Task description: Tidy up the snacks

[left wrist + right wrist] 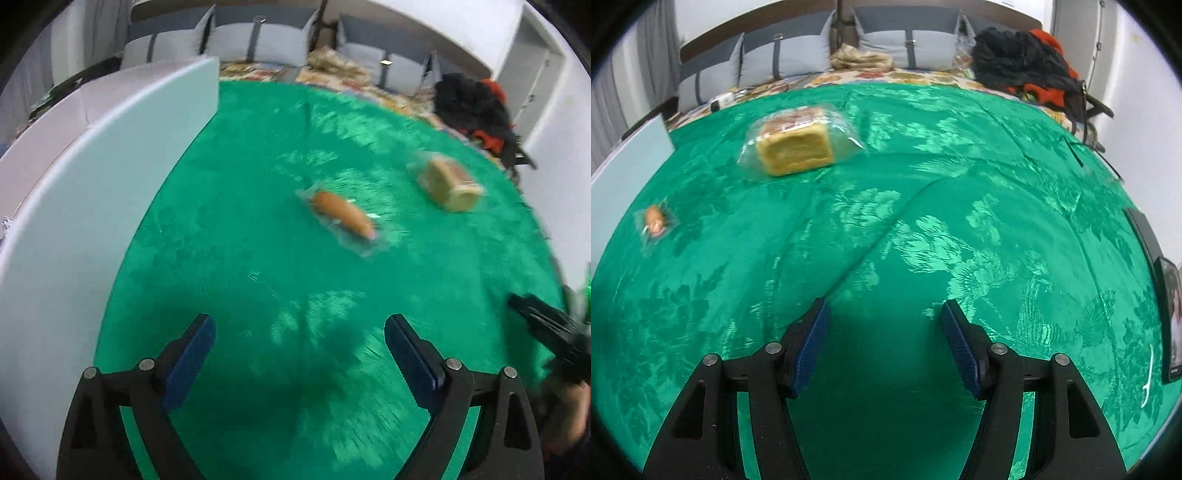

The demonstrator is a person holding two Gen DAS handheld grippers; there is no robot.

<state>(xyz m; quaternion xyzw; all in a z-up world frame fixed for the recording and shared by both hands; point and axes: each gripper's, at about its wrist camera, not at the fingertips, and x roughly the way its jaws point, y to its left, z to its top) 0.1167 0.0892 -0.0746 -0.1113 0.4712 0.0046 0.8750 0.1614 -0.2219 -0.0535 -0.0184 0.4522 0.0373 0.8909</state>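
Left tongs spread wide, nothing between the blue pads, hovering over the green brocade bedspread. Right tongs also spread, empty, over bare green cloth.

Left wrist view, blurred: wrapped sausage-shaped bun lies on the bedspread at 12 o'clock from the left tongs, well apart. Bagged bread loaf lies at 1 o'clock, beyond the bun and apart from it. White panel stands at 10 o'clock along the spread's edge. Right tongs' black frame peeks in at 3 o'clock.

Right wrist view: the loaf sits at 11 o'clock, the bun at 10 o'clock near the edge. Grey pillows at 12 o'clock against the headboard, a heap of black and red clothes at 1 o'clock.
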